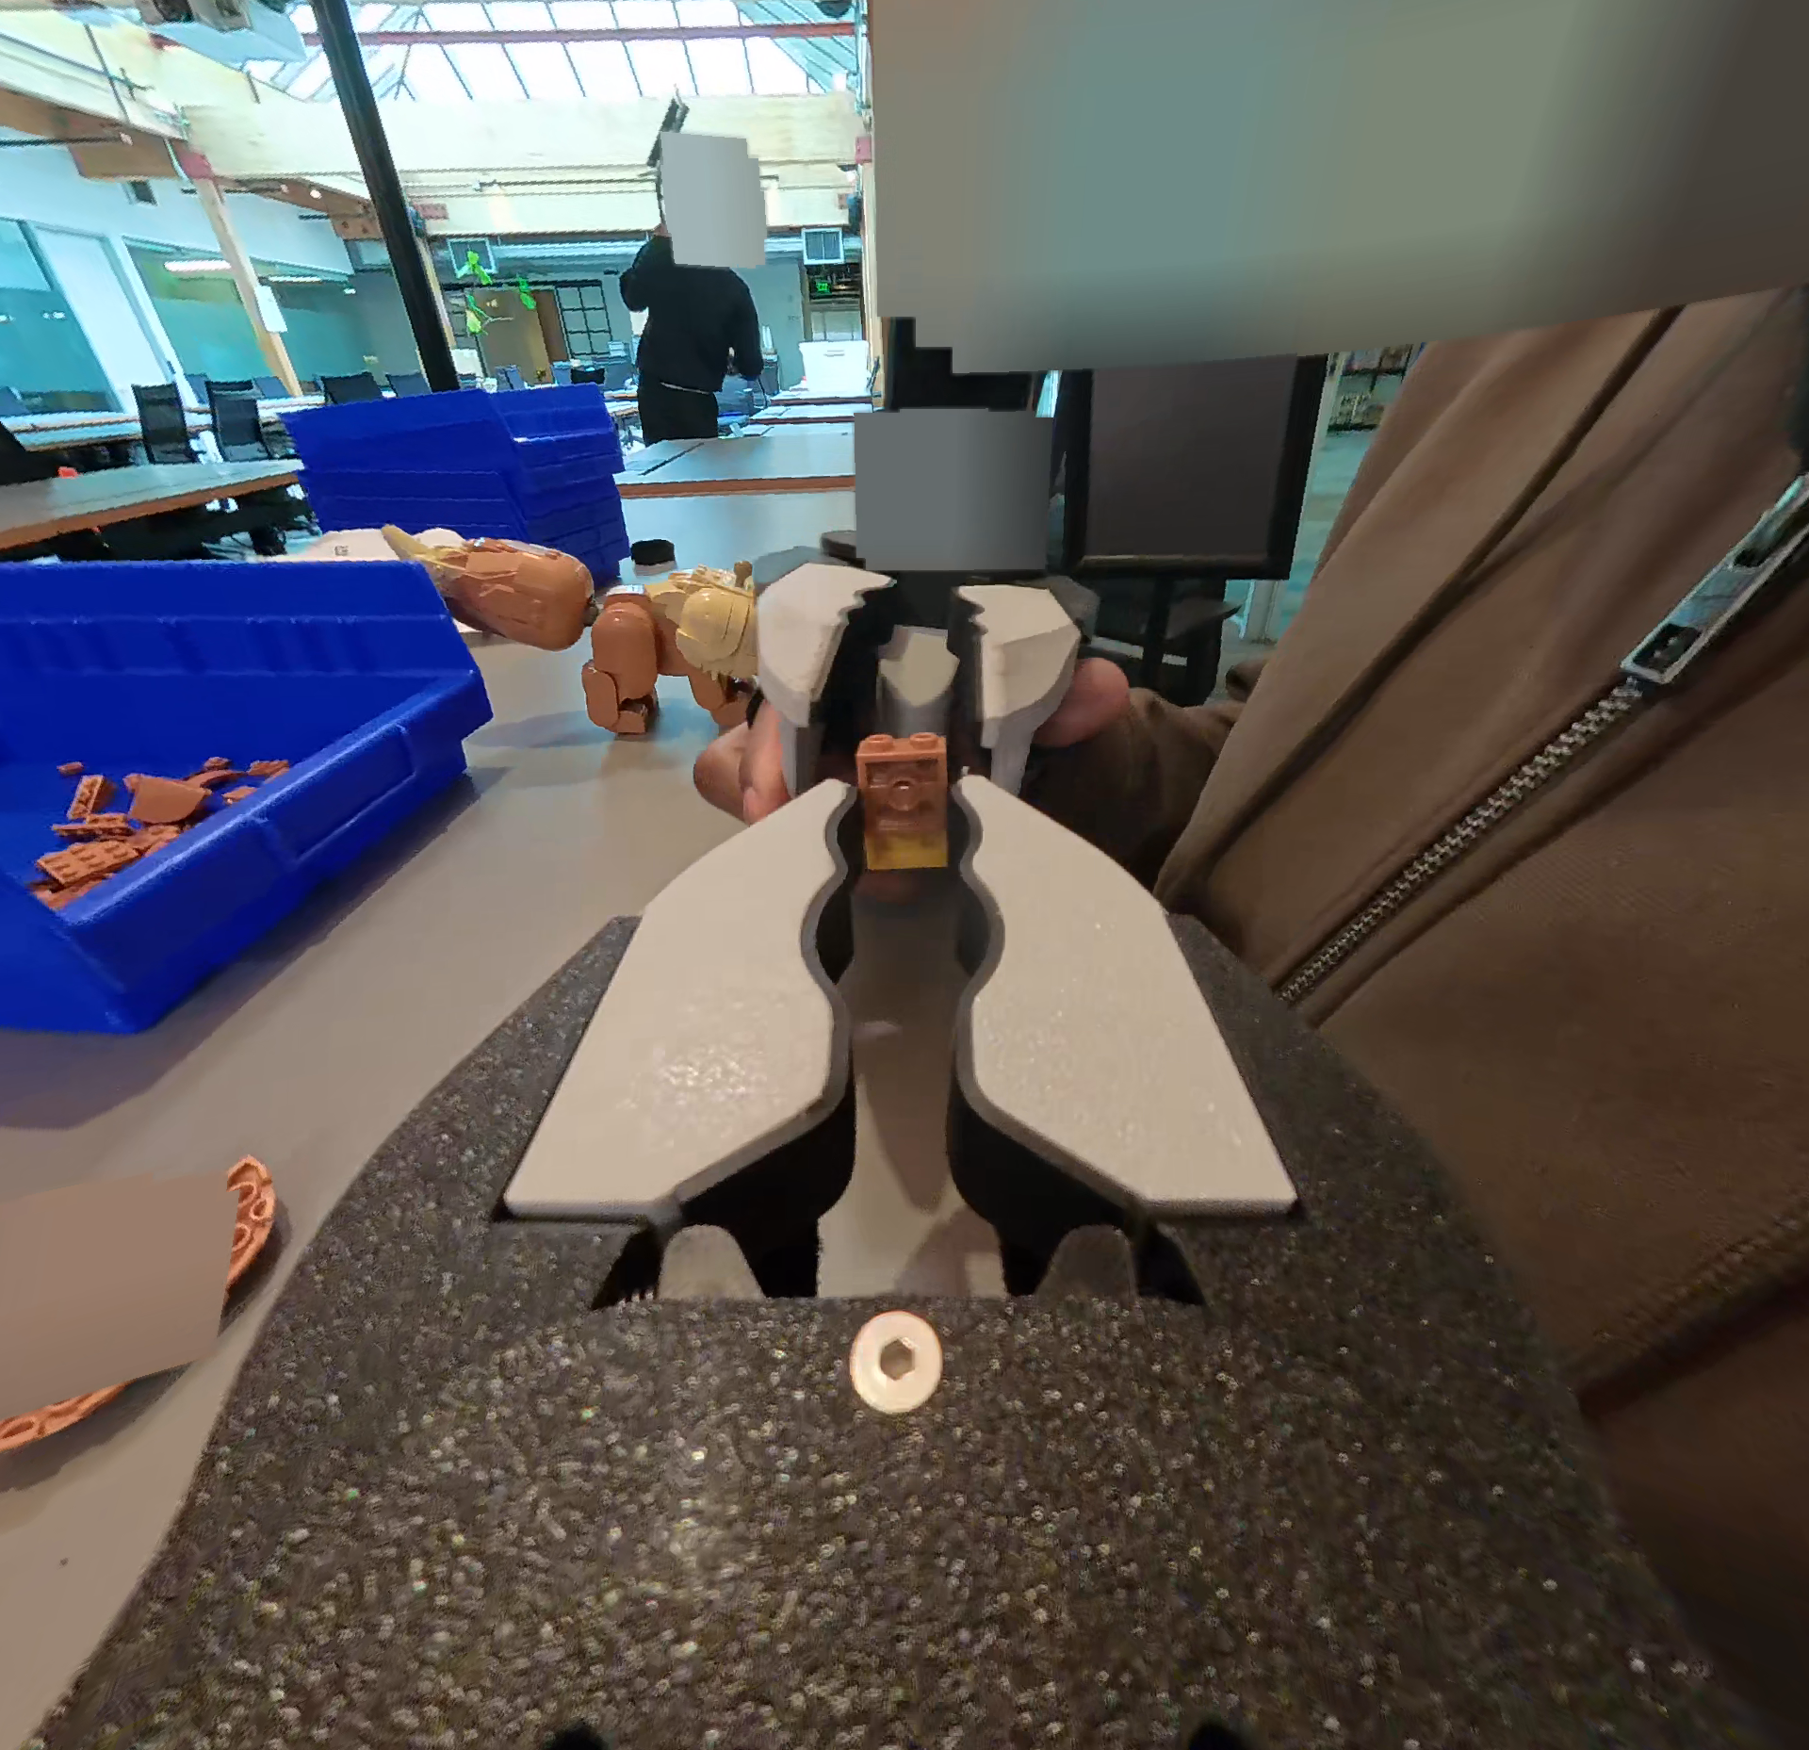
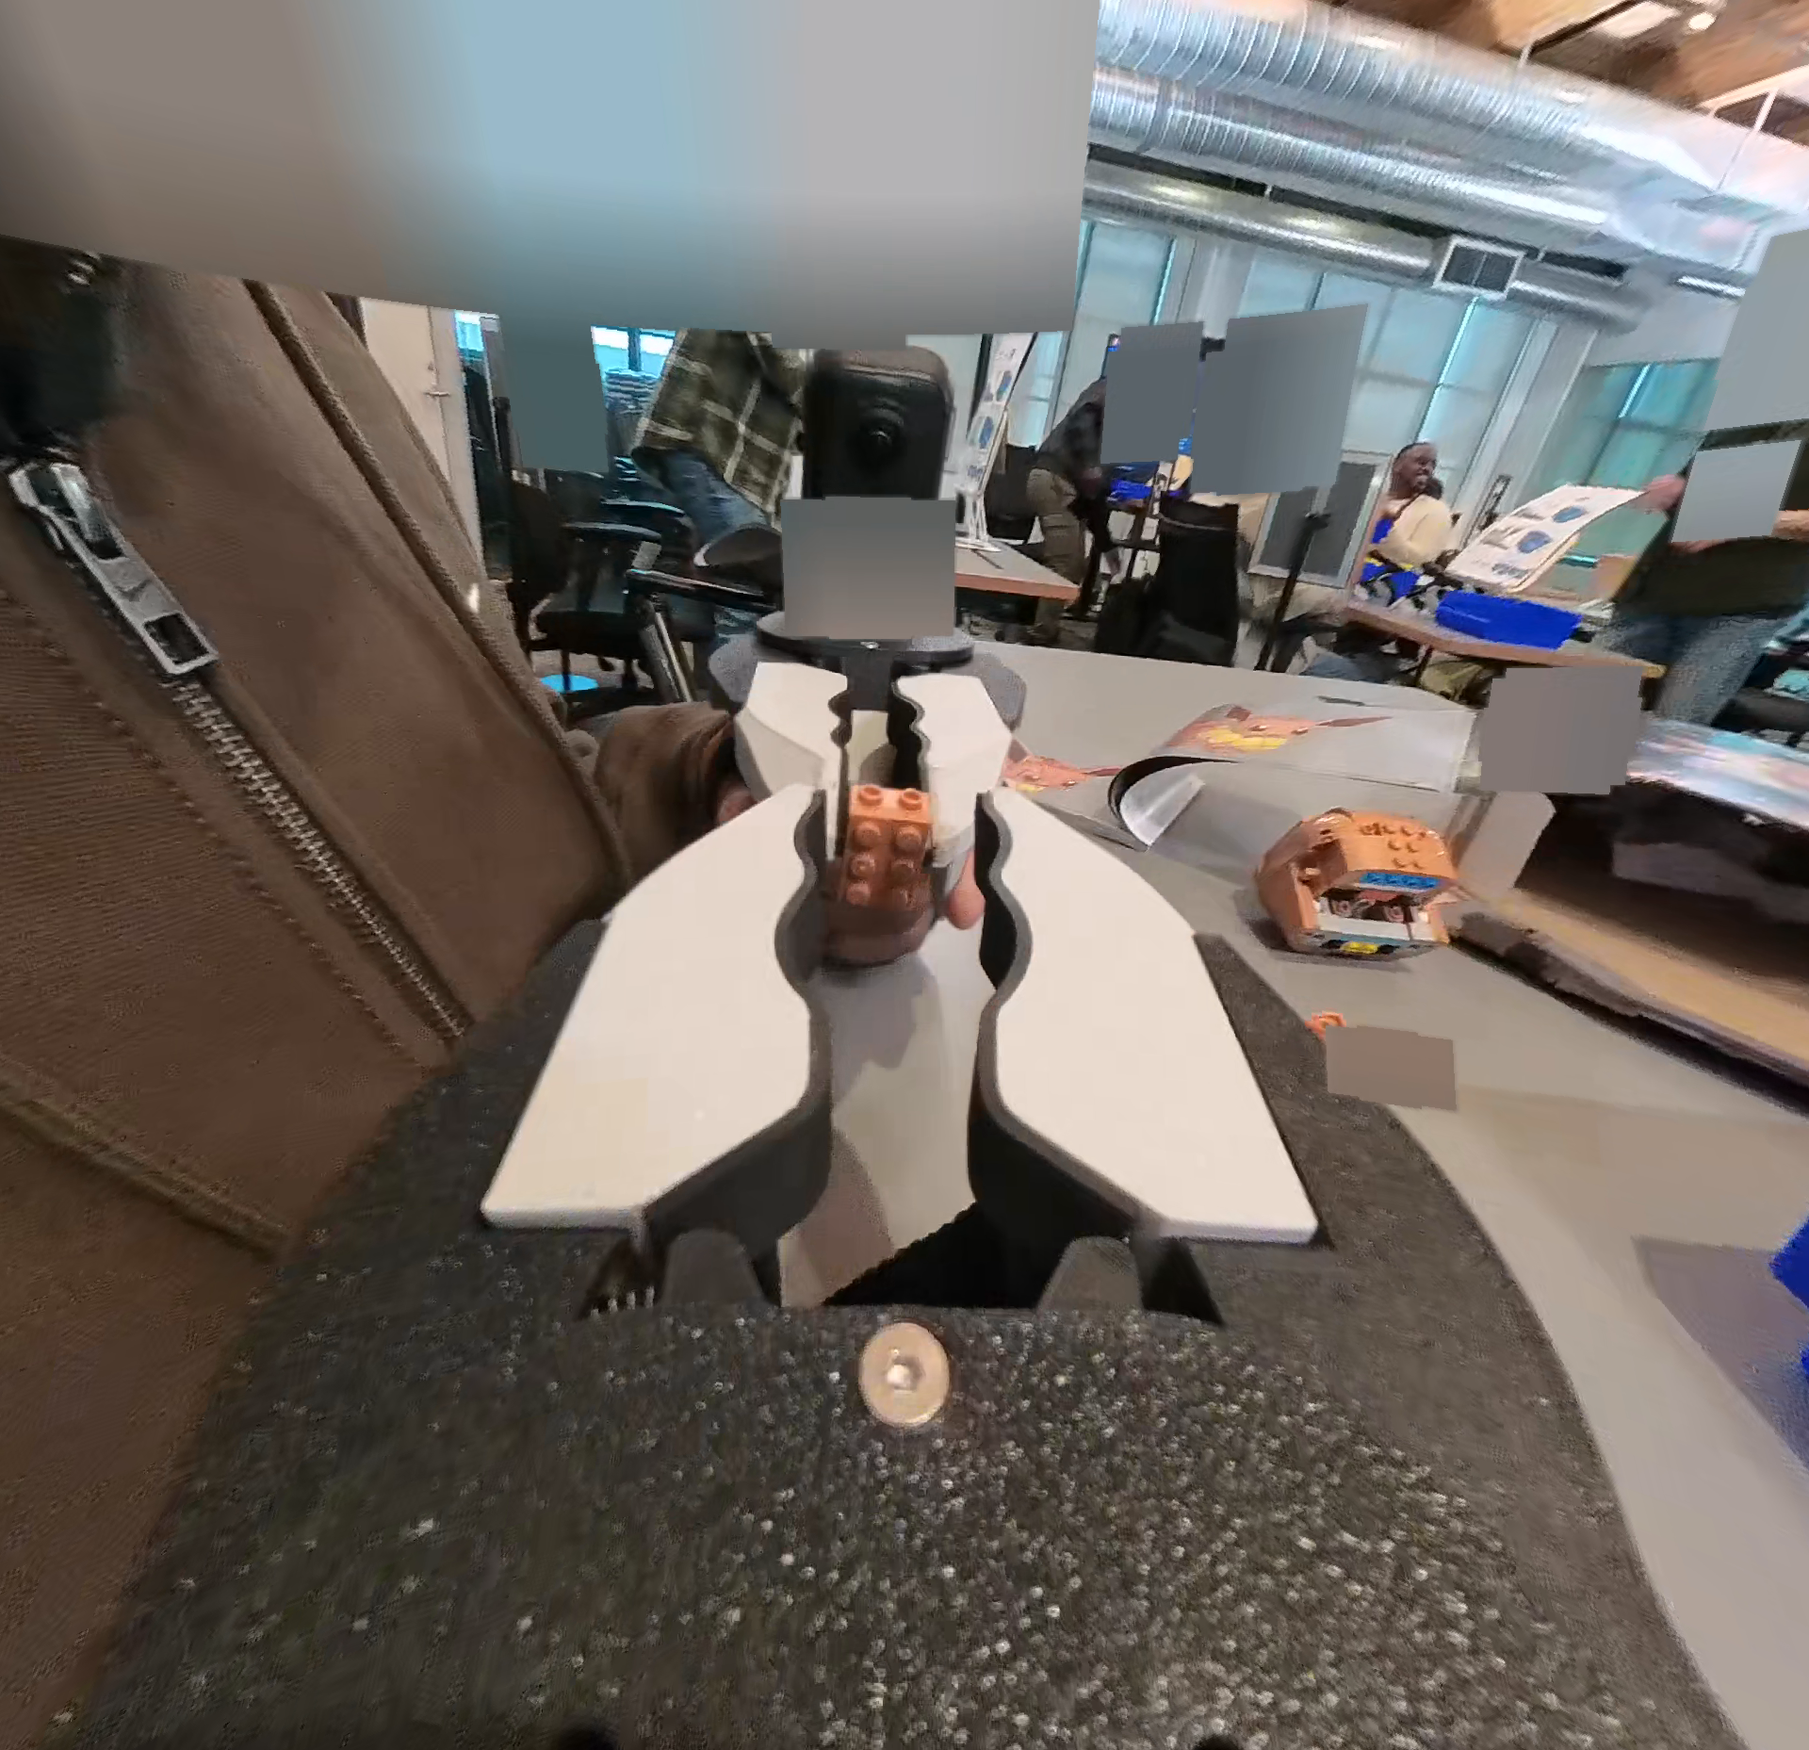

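Above the grey table (image 1: 548,871), my two grippers face each other tip to tip, and the small brown brick piece (image 1: 903,802) sits between them. My left gripper (image 1: 903,827) has its fingers closed narrowly on this piece. My right gripper (image 2: 901,846) stands wider; the piece is between its tips near the left finger, but I cannot tell if it grips. Left of the piece a blue bin (image 1: 323,753) holds loose brown bricks (image 1: 127,822); behind it stands a brown and tan brick figure (image 1: 675,646).
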The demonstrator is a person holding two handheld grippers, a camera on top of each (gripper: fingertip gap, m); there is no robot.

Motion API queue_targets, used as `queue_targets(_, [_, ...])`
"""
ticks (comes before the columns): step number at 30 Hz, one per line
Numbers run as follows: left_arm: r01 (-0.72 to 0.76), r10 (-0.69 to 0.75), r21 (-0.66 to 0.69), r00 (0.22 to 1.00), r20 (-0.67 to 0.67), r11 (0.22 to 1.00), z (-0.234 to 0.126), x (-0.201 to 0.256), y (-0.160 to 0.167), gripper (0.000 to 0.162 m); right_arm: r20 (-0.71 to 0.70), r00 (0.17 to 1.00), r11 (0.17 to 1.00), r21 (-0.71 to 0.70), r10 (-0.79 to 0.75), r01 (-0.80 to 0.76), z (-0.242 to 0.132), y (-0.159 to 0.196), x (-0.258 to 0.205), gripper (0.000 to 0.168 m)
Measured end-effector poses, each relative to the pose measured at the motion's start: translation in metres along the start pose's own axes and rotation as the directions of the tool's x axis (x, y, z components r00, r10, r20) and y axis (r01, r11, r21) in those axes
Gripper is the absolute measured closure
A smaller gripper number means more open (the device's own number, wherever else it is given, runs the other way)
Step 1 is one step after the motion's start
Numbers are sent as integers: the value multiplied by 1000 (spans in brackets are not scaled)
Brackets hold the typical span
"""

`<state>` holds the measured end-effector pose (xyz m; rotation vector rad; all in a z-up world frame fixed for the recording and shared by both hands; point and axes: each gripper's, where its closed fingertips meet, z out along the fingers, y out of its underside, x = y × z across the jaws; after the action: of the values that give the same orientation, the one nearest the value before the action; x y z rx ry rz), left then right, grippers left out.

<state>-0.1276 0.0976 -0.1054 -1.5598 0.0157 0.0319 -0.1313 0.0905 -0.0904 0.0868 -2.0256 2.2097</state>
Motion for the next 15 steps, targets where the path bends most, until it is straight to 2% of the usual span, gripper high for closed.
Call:
queue_targets(6, [-77,77,-11,997,4,997,3,5,1,146,26,1000,1000,-26,10,-10,3,5,-4,147])
queue_targets(15, [-99,99,-14,995,17,995,2,5,1,146,38,999,1000,-27,13,-12,3,5,-7,153])
